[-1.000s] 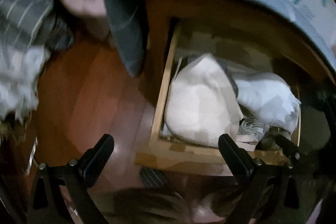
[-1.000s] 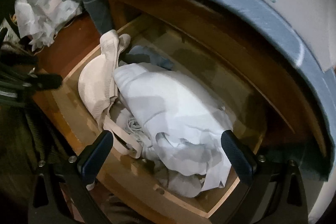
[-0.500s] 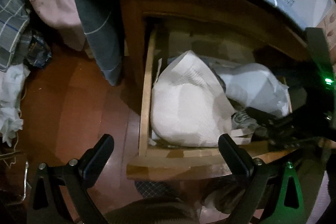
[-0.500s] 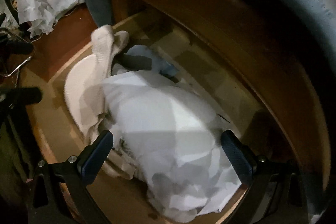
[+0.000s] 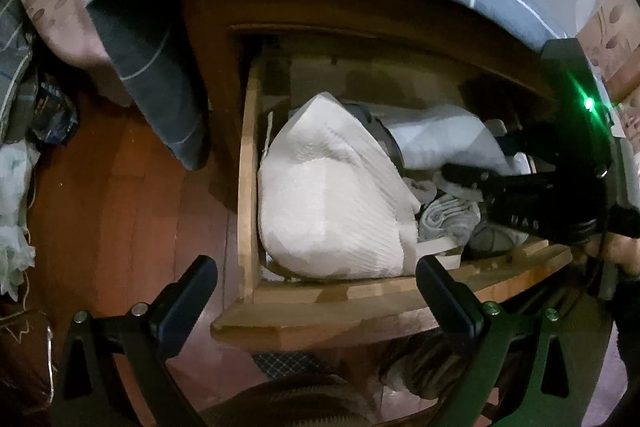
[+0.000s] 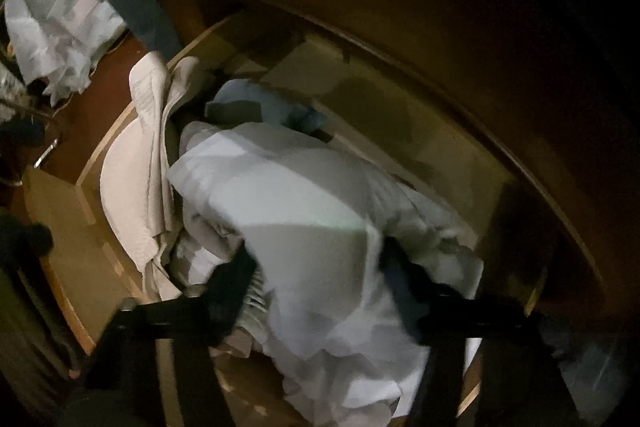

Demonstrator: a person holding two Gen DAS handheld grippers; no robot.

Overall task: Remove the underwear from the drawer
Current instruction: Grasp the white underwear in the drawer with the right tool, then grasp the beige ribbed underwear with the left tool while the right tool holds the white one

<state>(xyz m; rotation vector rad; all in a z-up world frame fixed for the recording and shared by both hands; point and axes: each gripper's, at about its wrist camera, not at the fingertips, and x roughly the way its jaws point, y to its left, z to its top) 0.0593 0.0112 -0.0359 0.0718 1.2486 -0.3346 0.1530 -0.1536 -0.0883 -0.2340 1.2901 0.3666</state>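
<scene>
- Fingers first: the right gripper (image 6: 316,279) has just been closing, and its black jaws now pinch a fold of the pale bluish-white crumpled garment (image 6: 304,195) between them, down inside the drawer.
- Why there? That garment sits topmost on the right of the pile, so a bite on its raised fold should let it lift free, I reckon.
- Left gripper (image 5: 316,291) hangs over the drawer's front rail, jaws wide apart and empty, seemingly waiting its turn.
- Beside the grip, a cream ribbed padded garment (image 5: 332,203) fills the left of the light wooden drawer (image 5: 248,163).
- Outward again: a grey cloth (image 5: 160,75) drapes off the cabinet top over the red-brown floor (image 5: 120,211).
</scene>
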